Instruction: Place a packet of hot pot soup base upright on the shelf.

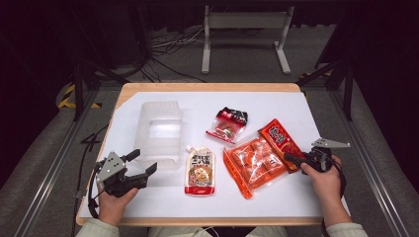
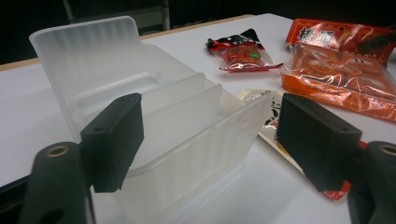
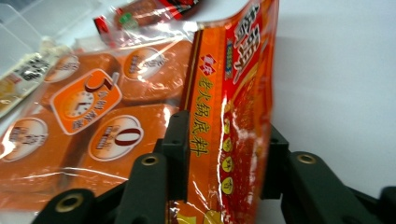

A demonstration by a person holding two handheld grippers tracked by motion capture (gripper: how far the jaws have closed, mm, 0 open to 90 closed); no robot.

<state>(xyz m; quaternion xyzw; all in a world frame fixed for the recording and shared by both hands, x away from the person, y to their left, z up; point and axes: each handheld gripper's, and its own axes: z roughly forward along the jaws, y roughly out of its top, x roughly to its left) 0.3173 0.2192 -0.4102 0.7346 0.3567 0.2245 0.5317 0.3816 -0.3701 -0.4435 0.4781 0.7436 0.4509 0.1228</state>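
The table [image 1: 296, 106] carried a white sheet so the packets stood out. The clear plastic bin [image 1: 159, 131] lay at the left, its open side up, I judged ready to receive packets. My left gripper [image 1: 143, 163] waited just beside it, jaws spread wide and empty. The big orange bag [image 1: 254, 165] lay in the middle. On its right edge, my right gripper [image 3: 224, 161] was clenched on the red sauce packet [image 3: 233, 93], holding it on edge, probably to lift it.
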